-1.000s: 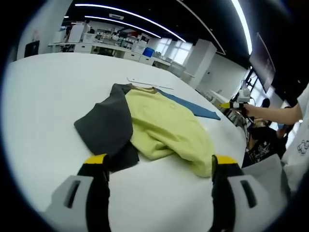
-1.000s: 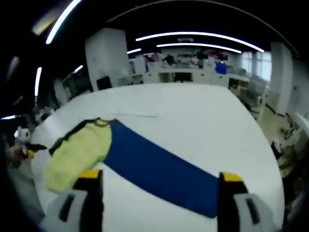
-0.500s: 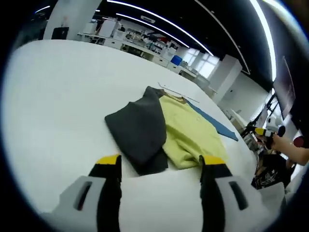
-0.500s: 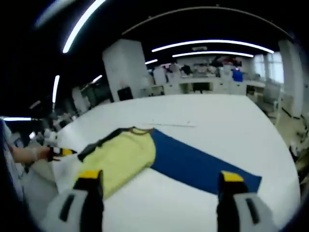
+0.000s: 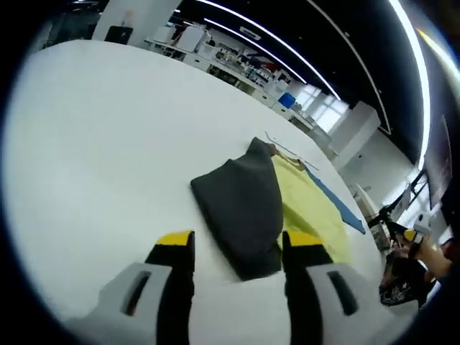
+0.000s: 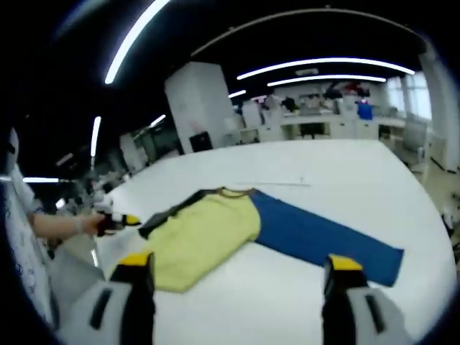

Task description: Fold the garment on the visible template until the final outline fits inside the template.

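garment half on the blue template, both grippers clear of it

in the left gripper view the left gripper point(image 5: 237, 244) hangs low over the broad white table point(image 5: 93, 136), its two yellow-tipped jaws spread apart with nothing between them. the yellow-green and dark grey cloth garment point(image 5: 266, 205) lies just ahead of the jaws on the table. its dark grey part is folded over on the near side and reaches down into the gap between the jaw tips. whether the cloth touches either jaw cannot be told. the yellow-green part lies beyond the grey and to the right. past it a strip of the flat blue rectangular template point(image 5: 338, 205) shows, running away toward the table's far right edge.

in the right gripper view the right gripper point(image 6: 237, 266) is held above the table point(image 6: 345, 180), jaws wide apart and empty. the garment point(image 6: 205, 233) lies ahead and to the left of the jaws, well apart from them, its yellow-green body crumpled and a dark sleeve along its far left edge. its right side overlaps the left end of the template point(image 6: 323, 233), which stretches bare to the right. the left gripper point(image 6: 118, 221) shows at the left of this view, held in a person's hand point(image 6: 90, 224), just beside the garment's dark edge.

desks, shelves and ceiling light strips point(image 6: 323, 68) fill the room behind the table.
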Demonstrator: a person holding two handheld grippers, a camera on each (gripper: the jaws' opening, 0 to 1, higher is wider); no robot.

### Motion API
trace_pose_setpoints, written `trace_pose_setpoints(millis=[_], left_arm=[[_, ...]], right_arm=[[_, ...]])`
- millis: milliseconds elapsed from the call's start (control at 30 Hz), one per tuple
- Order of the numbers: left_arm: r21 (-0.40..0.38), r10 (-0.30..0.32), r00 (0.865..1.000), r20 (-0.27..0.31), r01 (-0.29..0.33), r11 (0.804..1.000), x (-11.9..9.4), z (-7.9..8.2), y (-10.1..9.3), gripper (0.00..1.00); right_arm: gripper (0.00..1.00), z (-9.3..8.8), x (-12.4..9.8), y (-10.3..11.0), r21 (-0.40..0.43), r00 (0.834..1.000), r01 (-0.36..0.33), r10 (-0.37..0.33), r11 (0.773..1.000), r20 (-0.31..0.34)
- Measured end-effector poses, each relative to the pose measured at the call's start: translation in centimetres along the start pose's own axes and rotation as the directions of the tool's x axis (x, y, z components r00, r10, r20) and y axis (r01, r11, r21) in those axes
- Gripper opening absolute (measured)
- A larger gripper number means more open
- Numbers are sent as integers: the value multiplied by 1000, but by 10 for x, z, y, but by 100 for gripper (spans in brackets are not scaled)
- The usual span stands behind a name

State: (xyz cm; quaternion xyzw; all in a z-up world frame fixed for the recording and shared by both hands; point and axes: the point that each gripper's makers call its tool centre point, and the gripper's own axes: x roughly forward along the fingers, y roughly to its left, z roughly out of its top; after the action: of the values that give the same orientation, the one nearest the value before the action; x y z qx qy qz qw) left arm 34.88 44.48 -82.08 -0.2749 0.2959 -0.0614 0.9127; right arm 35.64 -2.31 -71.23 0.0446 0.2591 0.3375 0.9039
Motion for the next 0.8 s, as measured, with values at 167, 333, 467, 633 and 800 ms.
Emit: trace_pose_setpoints(millis=[167,333,467,633,800], left_arm=[[31,28,999,-33,-27,999,-1,-10,-1,37],[20,30,999,-11,-30,999,5,-6,-5,28],[17,52,999,-15,-52,999,7,-5,1,17],[31,61,998,-17,-60,998,12,0,6,0],[55,38,999,6,-39,998,10,15,-5,0]], right_arm=[[96,0,-12,-2,40,999,15,-17,999,28],[94,-2,-22,-3,59,998,34,-37,998,42],[94,-5,-29,-6,77,998,52,-55,996,40],[92,-3,-30,2,95,997,47,-52,994,57],[92,-1,-27,5,95,998,30,-36,995,56]])
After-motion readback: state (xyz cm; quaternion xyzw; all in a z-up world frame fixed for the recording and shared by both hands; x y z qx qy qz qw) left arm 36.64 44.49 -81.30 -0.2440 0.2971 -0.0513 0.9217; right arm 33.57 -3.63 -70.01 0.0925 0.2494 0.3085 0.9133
